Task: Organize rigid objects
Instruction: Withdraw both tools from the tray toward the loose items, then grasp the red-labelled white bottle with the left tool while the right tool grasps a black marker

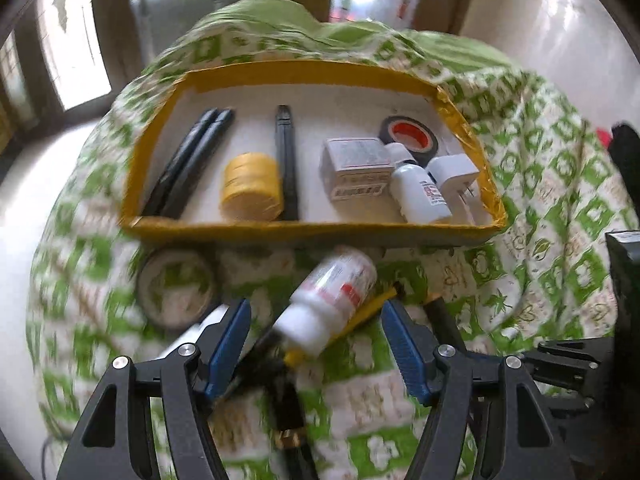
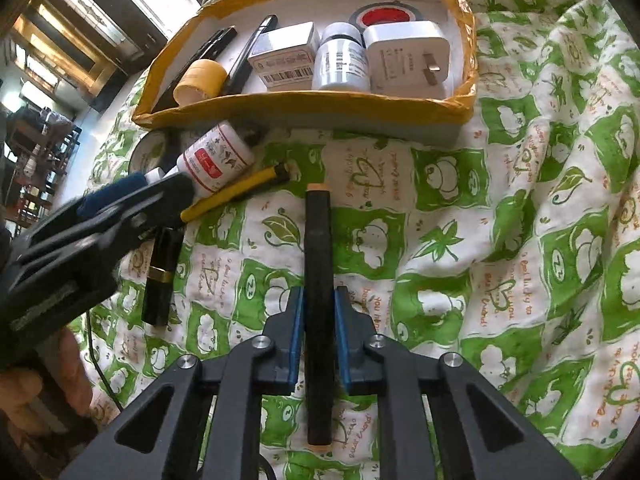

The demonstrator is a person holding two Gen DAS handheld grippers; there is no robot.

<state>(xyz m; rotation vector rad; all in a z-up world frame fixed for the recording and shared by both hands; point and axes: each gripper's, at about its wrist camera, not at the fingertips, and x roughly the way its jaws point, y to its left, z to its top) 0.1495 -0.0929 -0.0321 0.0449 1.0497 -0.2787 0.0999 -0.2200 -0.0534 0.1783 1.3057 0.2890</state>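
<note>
A yellow-rimmed box (image 1: 312,229) (image 2: 304,110) on the green-and-white cloth holds black pens, a yellow spool (image 1: 251,187), a small carton (image 1: 356,168), a white bottle, a white plug (image 2: 408,56) and red-cored tape. My left gripper (image 1: 316,320) is open around a white bottle with a red label (image 1: 332,296) (image 2: 212,160) lying just in front of the box; the jaws stand apart from it. My right gripper (image 2: 318,308) is shut on a long black stick (image 2: 318,280) with tan ends, pointing toward the box.
A yellow pencil (image 2: 236,194) lies beside the bottle. A black-and-gold lipstick tube (image 2: 160,272) lies below the left gripper. A tape ring (image 1: 176,286) sits left of the bottle. The cloth (image 2: 500,240) spreads right. A floor and windows lie beyond.
</note>
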